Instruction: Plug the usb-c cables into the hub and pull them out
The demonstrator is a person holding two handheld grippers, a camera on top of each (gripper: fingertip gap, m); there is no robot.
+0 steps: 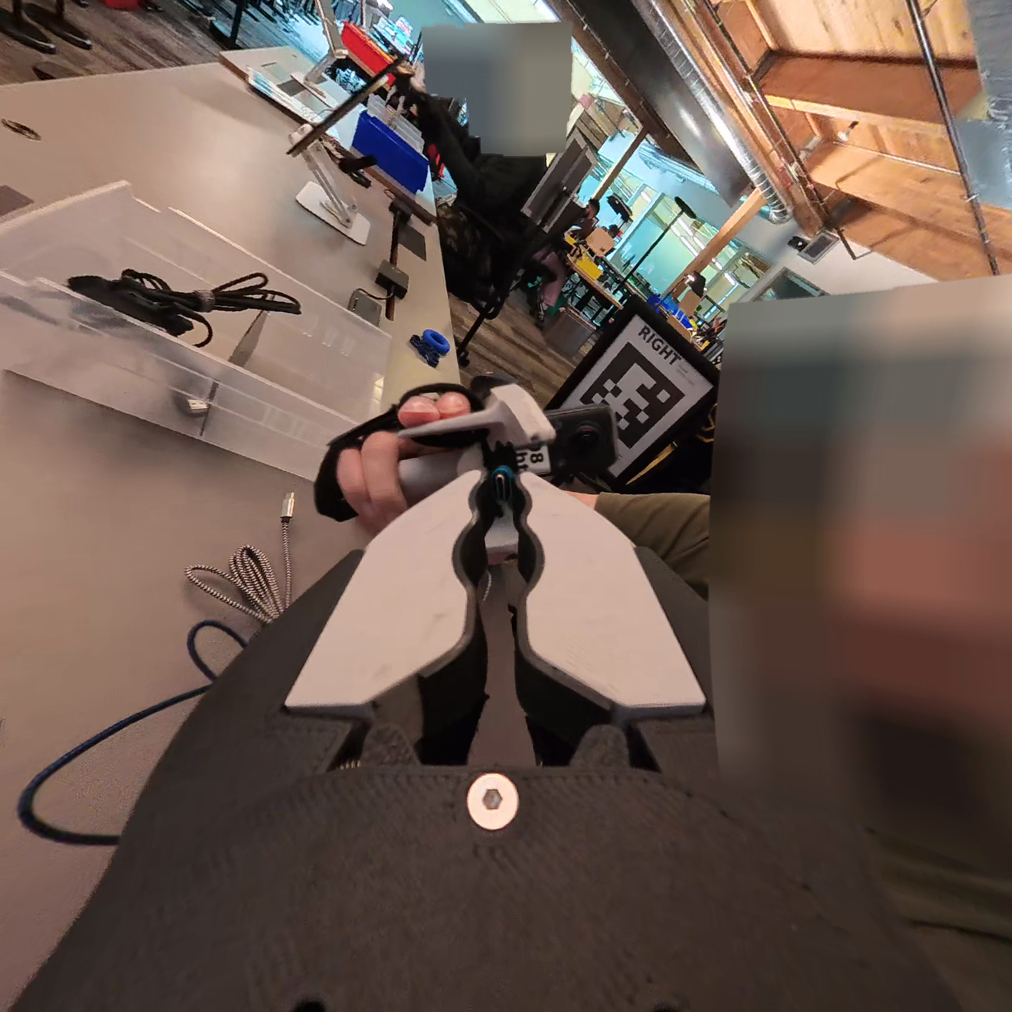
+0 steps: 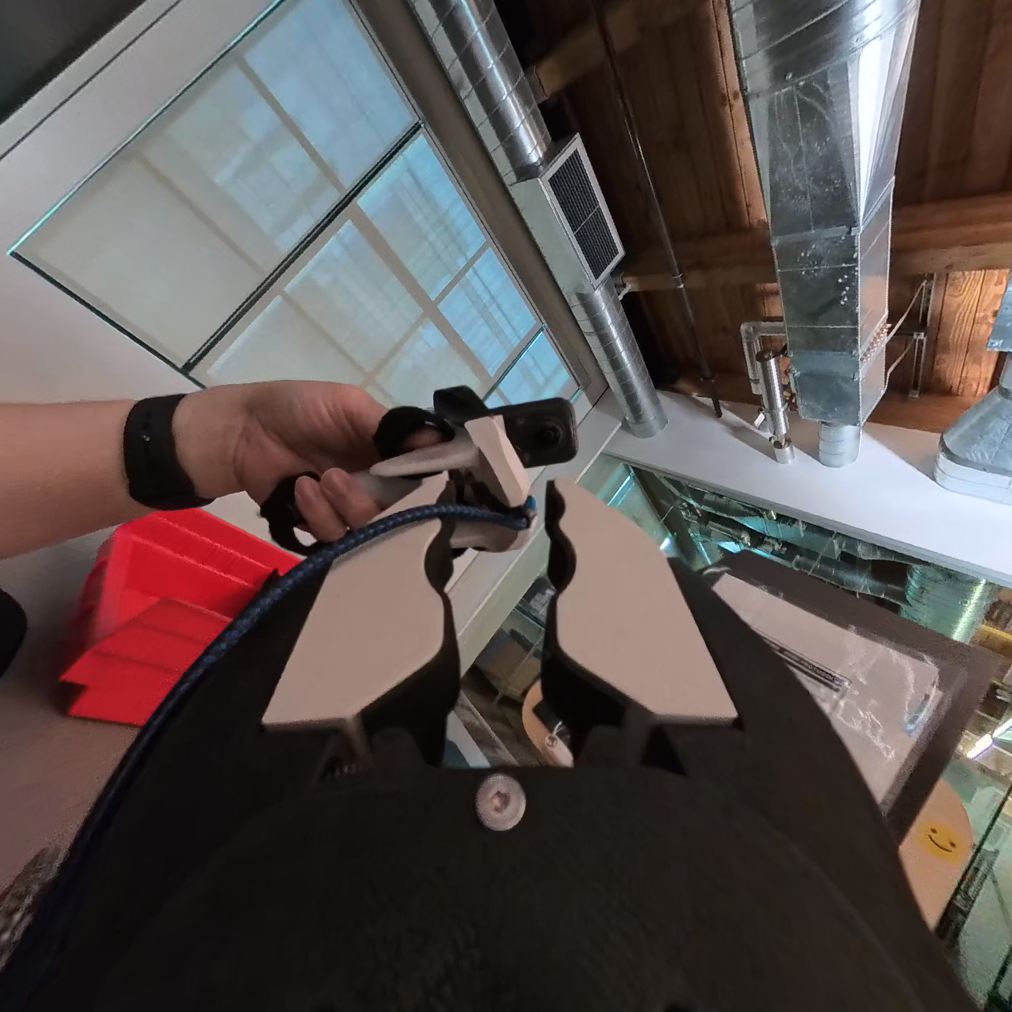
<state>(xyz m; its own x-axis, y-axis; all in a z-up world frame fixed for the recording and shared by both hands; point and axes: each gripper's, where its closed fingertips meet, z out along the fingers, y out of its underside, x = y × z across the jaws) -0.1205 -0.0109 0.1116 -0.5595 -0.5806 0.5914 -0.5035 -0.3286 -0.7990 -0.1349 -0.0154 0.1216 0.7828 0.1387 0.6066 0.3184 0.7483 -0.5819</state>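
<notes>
My left gripper (image 1: 501, 484) is raised off the table and shut on the blue-ringed USB-C plug (image 1: 502, 482) of a dark blue braided cable (image 1: 109, 734), which trails down to the left over the table. In the right wrist view the same cable (image 2: 350, 539) runs from the left gripper's tip (image 2: 525, 517). My right gripper (image 2: 495, 512) is open and empty, facing the left one closely in the air. It also shows in the left wrist view (image 1: 493, 424), held by a hand. I cannot make out a hub near the grippers.
A black-and-white braided cable (image 1: 246, 580) with a silver plug lies on the beige table (image 1: 109, 520). A clear plastic bin (image 1: 306, 350) holds black cables (image 1: 180, 301). A blue ring (image 1: 435, 340) sits by the table edge. A red bin (image 2: 164, 602) is at lower left. Less than 4 cm separates the two grippers' tips.
</notes>
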